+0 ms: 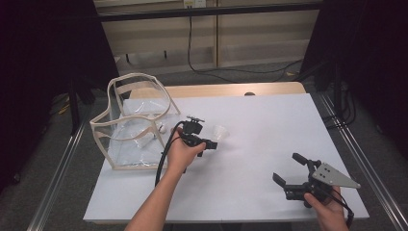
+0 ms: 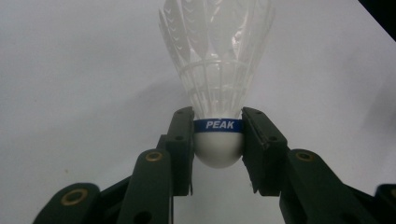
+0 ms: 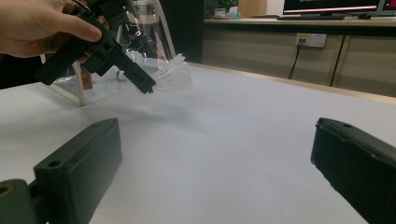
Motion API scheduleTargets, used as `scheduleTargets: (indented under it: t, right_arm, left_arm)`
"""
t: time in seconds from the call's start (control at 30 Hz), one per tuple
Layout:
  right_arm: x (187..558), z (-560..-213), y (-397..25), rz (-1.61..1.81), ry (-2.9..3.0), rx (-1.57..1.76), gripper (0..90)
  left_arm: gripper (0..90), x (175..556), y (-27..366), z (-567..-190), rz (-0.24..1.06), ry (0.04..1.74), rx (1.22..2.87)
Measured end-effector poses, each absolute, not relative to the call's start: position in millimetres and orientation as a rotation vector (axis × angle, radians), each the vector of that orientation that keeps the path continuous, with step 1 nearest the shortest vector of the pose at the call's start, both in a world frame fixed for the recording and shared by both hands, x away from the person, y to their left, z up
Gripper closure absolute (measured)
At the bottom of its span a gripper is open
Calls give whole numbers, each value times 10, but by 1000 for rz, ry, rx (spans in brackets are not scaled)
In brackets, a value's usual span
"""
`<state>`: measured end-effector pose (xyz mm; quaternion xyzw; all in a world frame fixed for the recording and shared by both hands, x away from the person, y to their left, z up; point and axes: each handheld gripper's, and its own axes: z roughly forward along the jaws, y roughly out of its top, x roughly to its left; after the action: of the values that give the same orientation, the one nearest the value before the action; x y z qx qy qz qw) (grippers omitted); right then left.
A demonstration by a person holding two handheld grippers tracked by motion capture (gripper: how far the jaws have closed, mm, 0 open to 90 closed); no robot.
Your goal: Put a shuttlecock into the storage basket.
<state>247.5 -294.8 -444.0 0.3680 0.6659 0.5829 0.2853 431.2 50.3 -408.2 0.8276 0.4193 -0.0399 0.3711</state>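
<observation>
White feathers fan out from the shuttlecock point(image 2: 217, 70) that my left hand-held gripper point(image 1: 204, 143) grips: its two black jaws press on either side of the rounded cork base, right at the blue band printed PEAK. I hold it just above the white surface point(image 1: 260, 120), left of the middle, with the feathers pointing toward the right. Just to the far left of that hand stands a clear plastic bag point(image 1: 132, 120) with beige trim, its top gaping open. My right hand-held gripper point(image 1: 288, 171) sits at the near right of the surface, well apart from the shuttlecock, its jaws spread wide with nothing between them.
</observation>
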Motion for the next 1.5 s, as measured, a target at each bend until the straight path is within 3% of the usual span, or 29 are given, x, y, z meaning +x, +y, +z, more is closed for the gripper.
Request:
scheduleTargets:
  t: [1.5]
  right_arm:
    - [2480, -4440, -2949, 1554, 1781, 982, 16]
  left_arm:
    - [657, 4314, 556, -3514, -181, 1018, 2172]
